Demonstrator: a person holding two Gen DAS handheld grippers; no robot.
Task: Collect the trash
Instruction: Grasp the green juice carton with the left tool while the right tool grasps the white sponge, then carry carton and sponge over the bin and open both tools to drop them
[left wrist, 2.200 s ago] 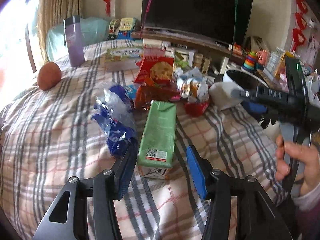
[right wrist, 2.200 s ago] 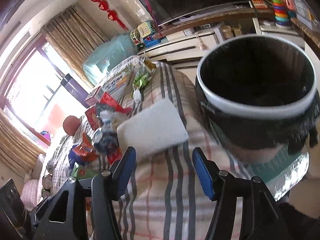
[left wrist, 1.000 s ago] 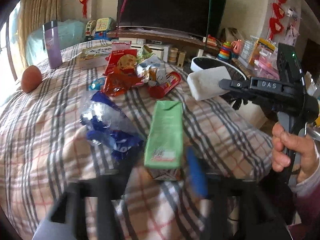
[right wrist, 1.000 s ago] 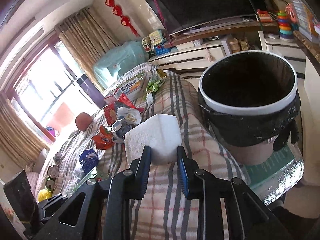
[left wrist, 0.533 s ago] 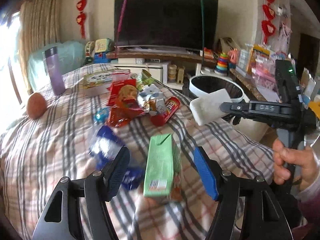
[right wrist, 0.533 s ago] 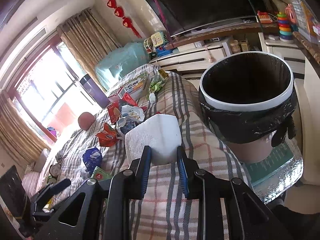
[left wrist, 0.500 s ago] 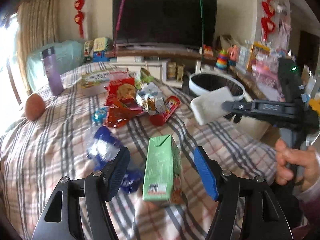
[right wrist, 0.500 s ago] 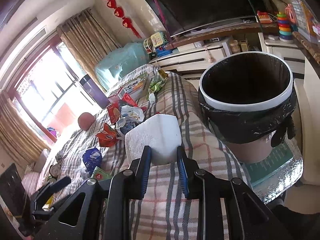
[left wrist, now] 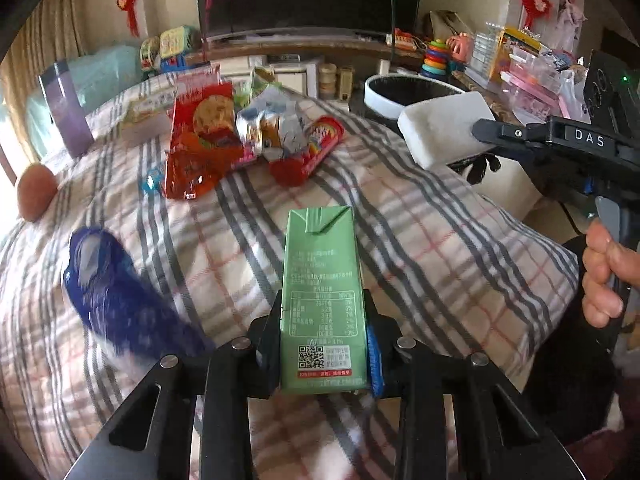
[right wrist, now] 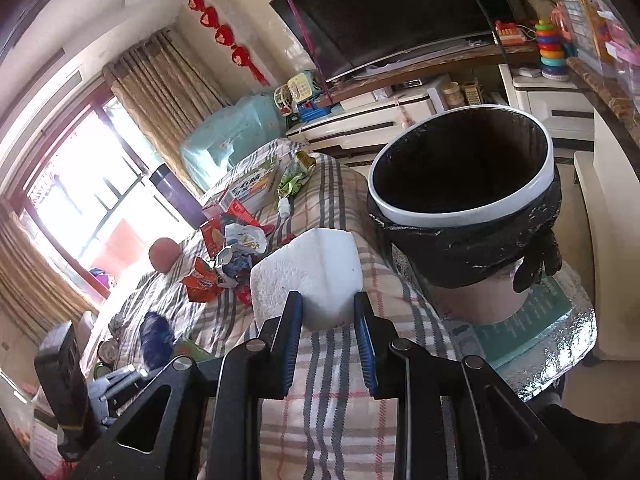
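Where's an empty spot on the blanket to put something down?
Bare plaid blanket lies right of the green carton, toward the edge by the bin. Another patch sits between the carton and the red wrappers. That snack pile is crowded.

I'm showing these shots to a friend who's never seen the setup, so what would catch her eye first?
Probably the green carton, front and centre in the left wrist view, clamped between the left gripper jaws over the plaid cloth. Next, the white foam block pinched in the right gripper, with the black-lined trash bin open just right of it. Behind lies a bright heap of snack wrappers.
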